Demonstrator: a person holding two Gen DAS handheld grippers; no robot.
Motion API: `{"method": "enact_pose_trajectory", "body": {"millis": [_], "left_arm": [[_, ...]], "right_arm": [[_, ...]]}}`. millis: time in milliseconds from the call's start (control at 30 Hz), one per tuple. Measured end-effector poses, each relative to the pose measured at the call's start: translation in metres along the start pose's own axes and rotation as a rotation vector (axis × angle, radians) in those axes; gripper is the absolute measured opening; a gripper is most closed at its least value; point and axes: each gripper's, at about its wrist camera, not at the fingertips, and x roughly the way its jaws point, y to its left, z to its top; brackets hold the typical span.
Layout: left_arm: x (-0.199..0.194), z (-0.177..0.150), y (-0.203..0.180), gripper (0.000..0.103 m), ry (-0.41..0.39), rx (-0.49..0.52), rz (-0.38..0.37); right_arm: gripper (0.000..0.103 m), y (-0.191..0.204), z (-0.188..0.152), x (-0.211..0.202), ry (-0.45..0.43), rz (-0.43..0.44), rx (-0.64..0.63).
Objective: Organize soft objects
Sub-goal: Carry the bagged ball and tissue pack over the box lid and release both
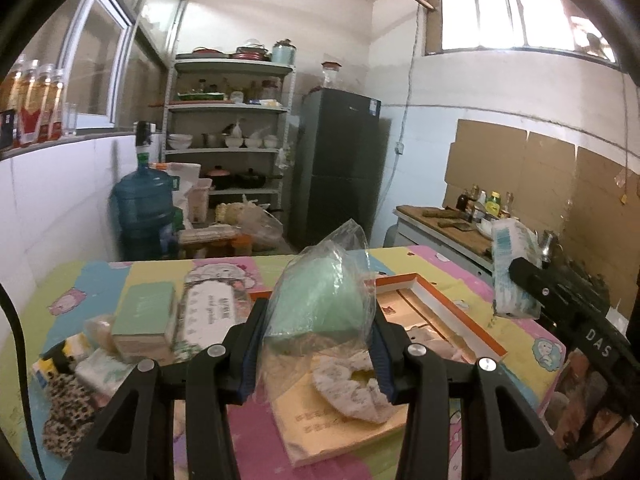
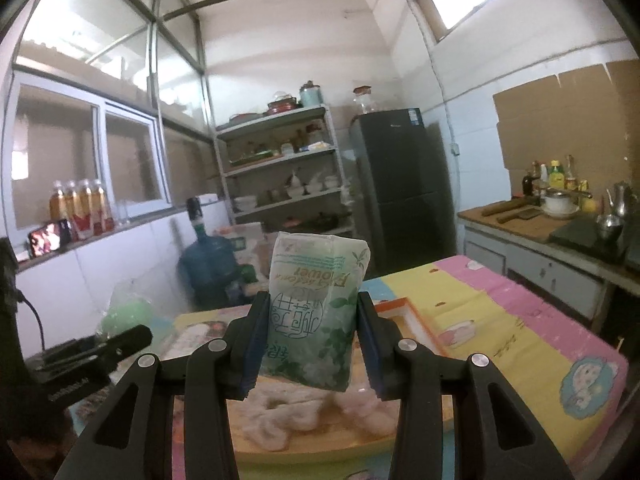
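Left gripper at frame centre clamps clear plastic bag of green sponge; right gripper at centre clamps white-green soft tissue pack.

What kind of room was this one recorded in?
Likely a home kitchen: a shelf of bowls and pots, a fridge, and a counter with sauce bottles and a cutting board.

Daylight is pouring through the high window, blowing out its panes. My fisheye views are bending walls and darkening corners, and the water jug is smearing with blur.
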Motion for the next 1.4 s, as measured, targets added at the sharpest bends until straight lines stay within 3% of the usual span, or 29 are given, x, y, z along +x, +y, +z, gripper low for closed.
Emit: {"method": "enact_pose_trajectory", "body": {"millis": [233, 600, 867, 1100, 1400], "left_arm": [[0.036, 0.009, -0.021, 0.046, 0.039, 0.002, -0.034], [0.110, 0.020, -0.031, 0.046, 0.162, -0.035, -0.047], [0.169, 0.016, -0.028, 0.046, 0.328, -0.099, -0.066], [0.198, 0.001, -0.027, 0.046, 0.438, -0.119, -0.074], [0.216, -0.013, -0.023, 0.046, 0.522, -0.147, -0.084]], "right_arm": [[0.043, -0.033, 0.009, 0.037, 0.072, 0.020, 0.009], [0.043, -0.072, 0.016, 0.116, 0.281, 0.089, -0.003], [0.043, -0.078, 0.011, 0.165, 0.419, 0.108, -0.036], [0.043, -0.078, 0.000, 0.192, 0.512, 0.097, -0.054], [0.043, -0.074, -0.010, 0.210, 0.585, 0.092, -0.074]]}}
